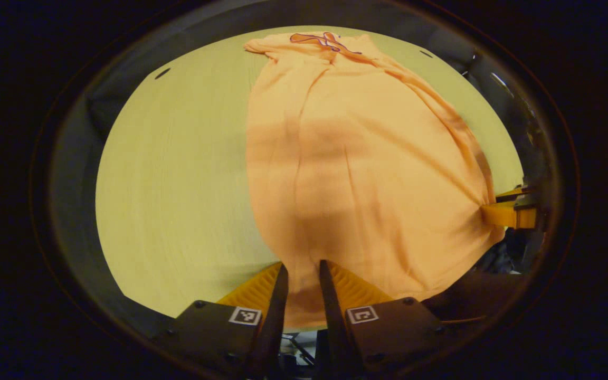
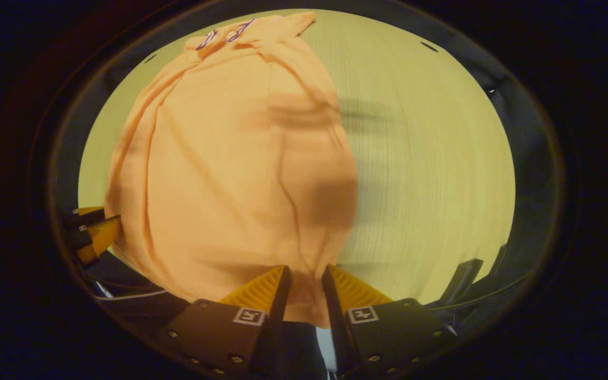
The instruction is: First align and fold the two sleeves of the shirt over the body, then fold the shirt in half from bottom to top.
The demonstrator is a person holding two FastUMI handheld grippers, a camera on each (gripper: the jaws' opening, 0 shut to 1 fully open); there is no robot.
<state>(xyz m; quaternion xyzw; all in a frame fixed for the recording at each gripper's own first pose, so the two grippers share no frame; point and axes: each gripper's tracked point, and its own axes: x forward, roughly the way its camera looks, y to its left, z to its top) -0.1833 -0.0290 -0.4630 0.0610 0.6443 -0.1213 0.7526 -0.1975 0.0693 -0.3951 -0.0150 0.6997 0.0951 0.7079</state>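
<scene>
An orange shirt (image 1: 357, 174) lies lengthwise on the pale yellow-green table (image 1: 177, 184), its collar end with a purple print far from me. My left gripper (image 1: 303, 274) is shut on the shirt's near hem at its left corner. In the right gripper view the same shirt (image 2: 230, 174) stretches away, and my right gripper (image 2: 305, 274) is shut on the hem's other corner. The right gripper (image 1: 510, 214) also appears at the right edge of the left gripper view, pinching the cloth. The left gripper (image 2: 93, 232) appears at the left edge of the right gripper view. The hem is lifted off the table.
The table (image 2: 430, 174) stretches bare to the right of the shirt in the right gripper view, and to its left in the left gripper view. Dark booth walls ring the table. A dark garment edge (image 2: 124, 295) shows low at the near side.
</scene>
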